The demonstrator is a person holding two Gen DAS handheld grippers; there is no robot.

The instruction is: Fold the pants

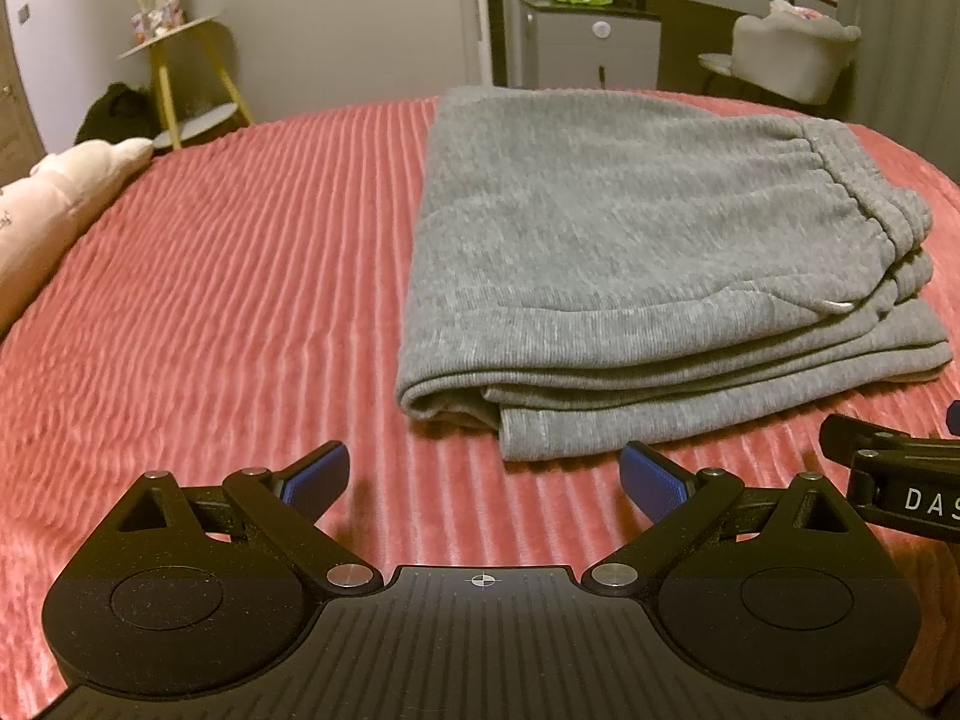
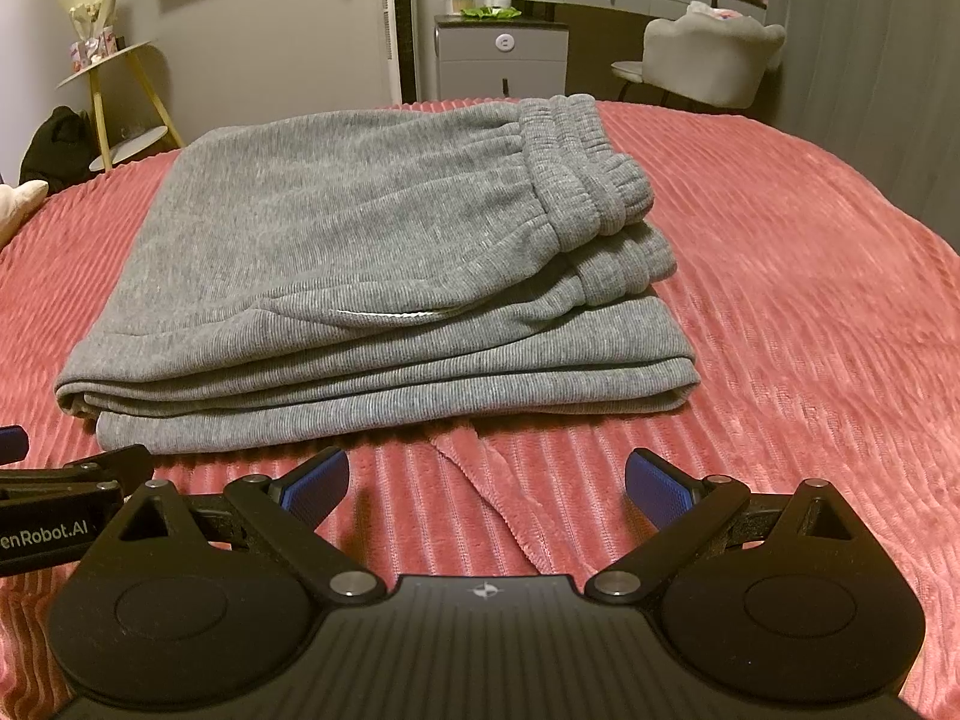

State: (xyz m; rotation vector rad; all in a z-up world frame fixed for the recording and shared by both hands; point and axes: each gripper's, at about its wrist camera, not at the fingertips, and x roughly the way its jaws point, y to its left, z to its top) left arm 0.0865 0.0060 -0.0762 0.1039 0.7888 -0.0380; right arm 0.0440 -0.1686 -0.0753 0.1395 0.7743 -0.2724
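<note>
At the far left of my left wrist view a pale pillow point(image 1: 54, 204) lies on the pink ribbed bedspread point(image 1: 240, 276), cut off by the frame edge, and from there a broad stretch of bare cover runs across the left half of the frame. My left gripper point(image 1: 485, 477) sits low at the bottom centre with its blue pads spread wide and nothing between them, just short of the near edge of the grey pants point(image 1: 630, 252). The pants lie folded into a thick stack in the centre-right of that view, layered edges facing me, elastic waistband at the upper right. In the right wrist view the pants point(image 2: 360, 252) fill the middle, and bare bedspread point(image 2: 810, 300) opens to the right of them. My right gripper point(image 2: 487, 483) is likewise spread wide and empty at the bottom centre, near the stack's front edge, with a small ridge in the cover between its fingers. Each gripper shows only partly in the other's view, cut off at the edge. How the layers inside the stack lie I cannot make out.
</note>
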